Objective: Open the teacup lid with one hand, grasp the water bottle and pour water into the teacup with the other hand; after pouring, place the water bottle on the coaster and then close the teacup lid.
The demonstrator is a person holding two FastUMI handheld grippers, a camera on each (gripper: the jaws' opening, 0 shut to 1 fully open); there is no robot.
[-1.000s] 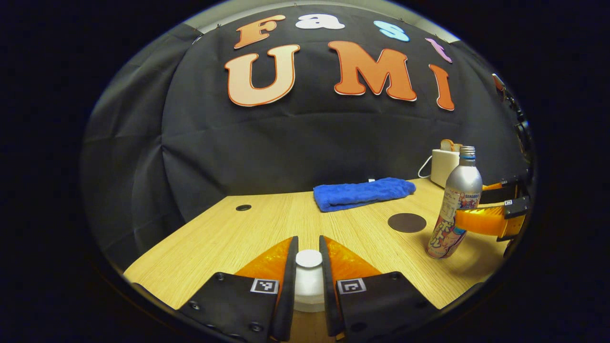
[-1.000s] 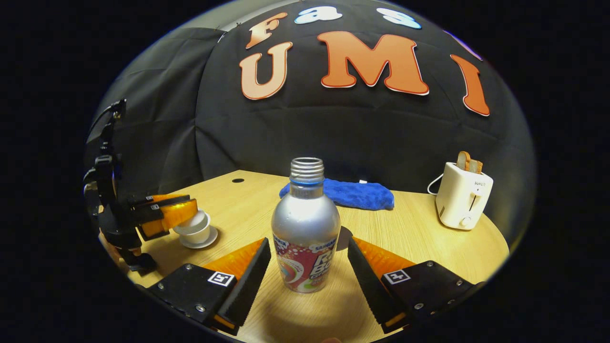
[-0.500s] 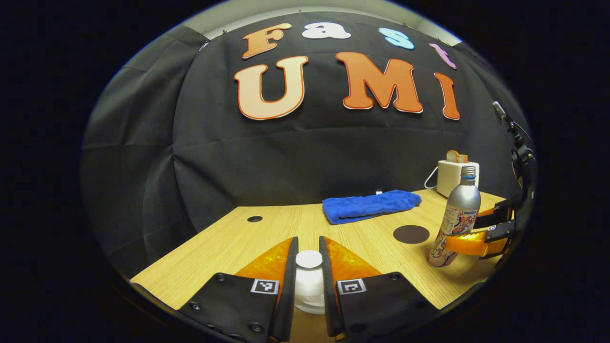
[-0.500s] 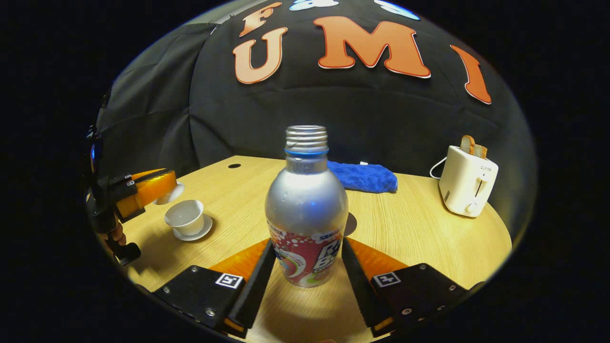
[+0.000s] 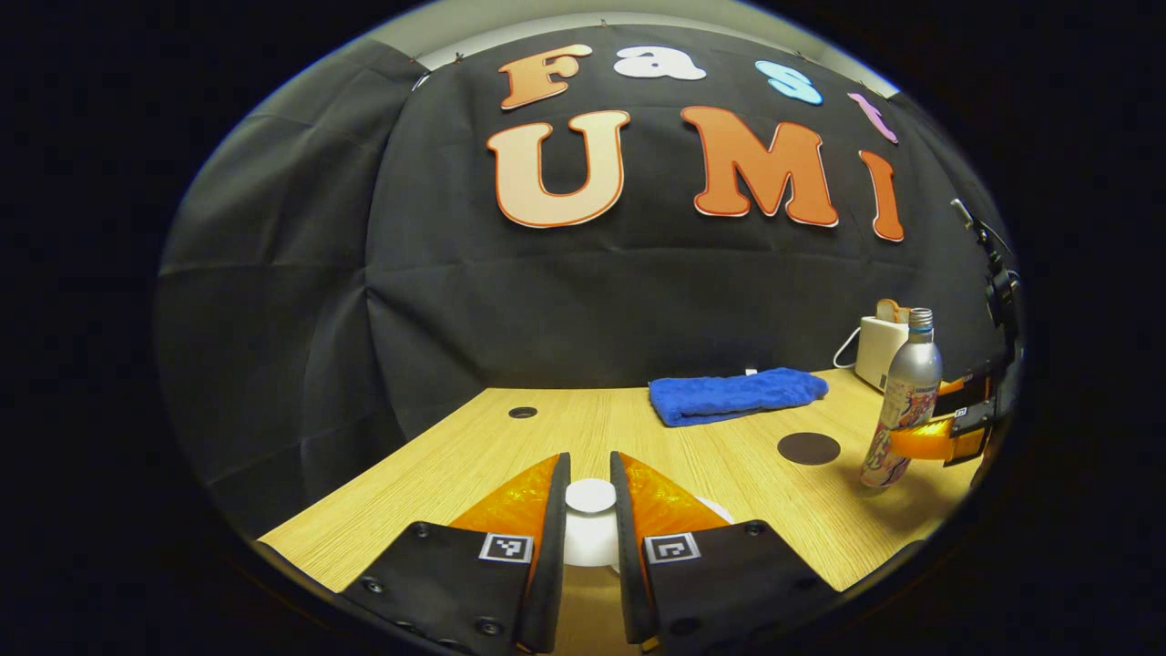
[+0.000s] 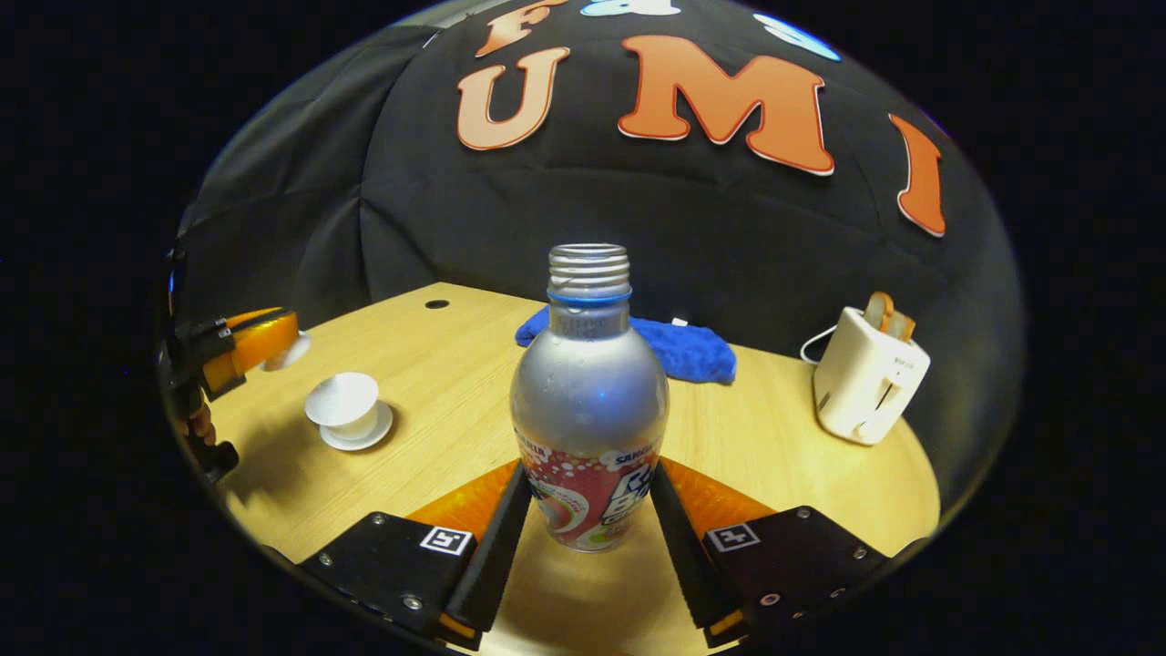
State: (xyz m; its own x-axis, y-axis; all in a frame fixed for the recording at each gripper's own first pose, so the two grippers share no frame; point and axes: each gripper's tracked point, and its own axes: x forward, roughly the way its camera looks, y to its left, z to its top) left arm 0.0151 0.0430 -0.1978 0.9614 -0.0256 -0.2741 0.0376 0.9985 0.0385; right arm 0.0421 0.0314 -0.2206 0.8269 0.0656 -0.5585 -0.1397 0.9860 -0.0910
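The left tool [image 5: 589, 538] pinches the white teacup lid [image 5: 590, 497] by its knob, up off the teacup [image 6: 344, 407], which sits uncovered on its saucer on the tabletop [image 6: 437, 401]. Over on the other side, the right tool [image 6: 590, 533] clamps both fingers on the water bottle [image 6: 588, 415], upright and capless. The dark coaster [image 5: 809, 447] lies bare, just beside the bottle and near the blue towel [image 5: 736, 394].

Place: staged recording booth | Shown by: black cloth wall [image 5: 273, 273] hung behind wooden table [image 6: 437, 410] | Household props set out: toaster [image 6: 865, 378], blue towel [image 5: 738, 394]
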